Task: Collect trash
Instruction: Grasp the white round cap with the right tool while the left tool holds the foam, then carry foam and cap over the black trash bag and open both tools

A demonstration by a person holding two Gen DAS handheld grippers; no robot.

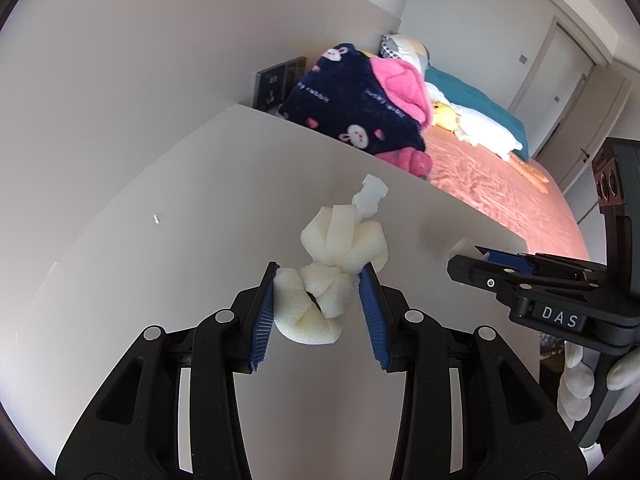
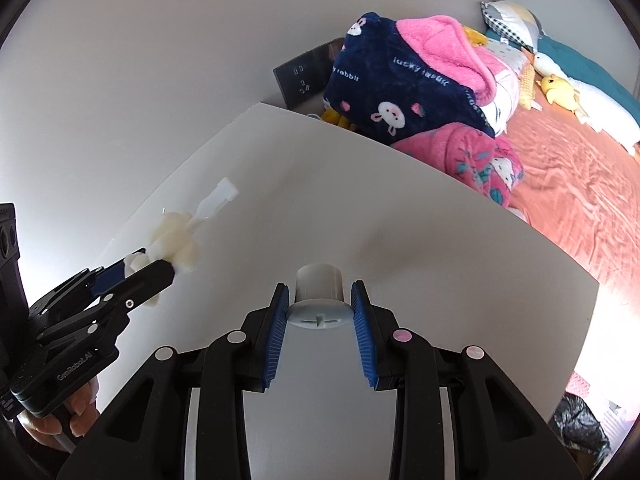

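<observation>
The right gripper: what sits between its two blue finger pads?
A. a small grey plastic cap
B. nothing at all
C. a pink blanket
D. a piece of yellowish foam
A. In the right wrist view the right gripper has a small grey plastic cap between its pads, which touch its flange on both sides; the yellowish foam is in the left gripper.
</observation>
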